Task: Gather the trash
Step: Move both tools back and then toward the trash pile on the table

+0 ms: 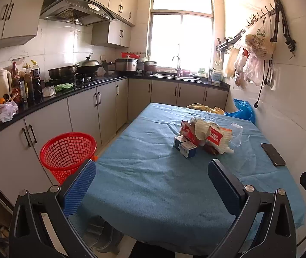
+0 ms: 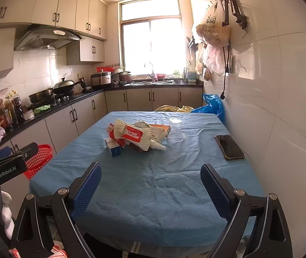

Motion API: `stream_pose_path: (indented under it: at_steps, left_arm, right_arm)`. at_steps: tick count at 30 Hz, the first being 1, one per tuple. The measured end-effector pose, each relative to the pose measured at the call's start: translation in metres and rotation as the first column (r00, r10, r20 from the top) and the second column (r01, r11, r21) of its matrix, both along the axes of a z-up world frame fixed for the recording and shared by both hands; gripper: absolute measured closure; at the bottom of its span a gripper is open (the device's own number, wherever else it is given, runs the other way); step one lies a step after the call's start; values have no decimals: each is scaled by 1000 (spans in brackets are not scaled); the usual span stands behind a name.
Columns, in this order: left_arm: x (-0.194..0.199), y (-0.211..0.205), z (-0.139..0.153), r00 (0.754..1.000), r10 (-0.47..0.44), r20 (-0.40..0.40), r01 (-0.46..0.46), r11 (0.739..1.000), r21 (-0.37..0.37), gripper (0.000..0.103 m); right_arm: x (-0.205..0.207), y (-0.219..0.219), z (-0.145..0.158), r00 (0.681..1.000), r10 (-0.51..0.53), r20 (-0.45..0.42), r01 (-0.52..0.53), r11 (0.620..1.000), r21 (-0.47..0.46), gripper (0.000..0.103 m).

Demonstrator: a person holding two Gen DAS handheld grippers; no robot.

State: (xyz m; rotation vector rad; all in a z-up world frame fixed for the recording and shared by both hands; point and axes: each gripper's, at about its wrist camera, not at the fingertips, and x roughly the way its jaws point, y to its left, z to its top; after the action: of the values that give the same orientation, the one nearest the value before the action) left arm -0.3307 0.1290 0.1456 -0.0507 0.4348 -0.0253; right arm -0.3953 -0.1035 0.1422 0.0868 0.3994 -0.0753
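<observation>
Left wrist view: left tool (image 1: 152, 173) spread wide, empty, above blue-clothed bench (image 1: 144, 185); trash pile (image 1: 204, 137) mid-bench beyond it; red basket (image 1: 67, 152) on floor left of bench.
Right wrist view: right tool (image 2: 150, 177) spread wide, empty; trash pile (image 2: 135, 136) ahead; phone (image 2: 229, 146) right of pile.

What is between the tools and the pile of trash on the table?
Nothing visible. Only bare blue tablecloth lies between both open tools, left and right, and the trash pile. The phone sits off to the right, out of the way.
</observation>
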Motion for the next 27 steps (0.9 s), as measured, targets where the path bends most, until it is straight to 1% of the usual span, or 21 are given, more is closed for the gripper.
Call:
stream_pose_path:
  at_steps: [4,7,10,13,17,20,23,24,25,27]
  left_arm:
    - [-6,0,4,1000,16,25,-17,1000,23,0]
    - [0,-1,3,1000,18,18,-18,999,34,0]
    - [12,-4,-1,1000,10,-7,-9,999,52,0]
    - [28,-5,-7,1000,9,-29,-7,997,71,0]
    - [56,-2,-16,998,4,-60,2,995,100,0]
    - [82,0,-23,996,-3,-92,13,994,112,0]
    - [110,3,-33,991,-16,-132,30,994,108,0]
    - [118,4,-37,989,-20,-146,35,994,100,0]
    - [126,6,-42,987,-21,-160,36,995,90,0]
    - [142,10,-49,982,-19,-185,33,997,70,0]
  right_arm:
    - [-1,0,1,1000,11,15,-11,1000,0,7]
    - [5,-1,-2,1000,18,8,-18,1000,3,7]
    - [20,-4,-7,999,22,-24,-22,1000,14,7]
    - [44,-12,-13,997,29,-77,-26,999,44,7]
    - [87,-24,-22,989,27,-148,-18,998,62,7]
    - [121,-28,-28,981,44,-190,-35,998,51,7]
    - [164,-24,-39,969,85,-231,-86,996,3,7]
    - [184,-20,-44,963,111,-246,-122,992,-28,8]
    - [196,-17,-46,959,127,-254,-143,989,-46,9]
    - [231,-7,-53,945,176,-276,-209,973,-94,11]
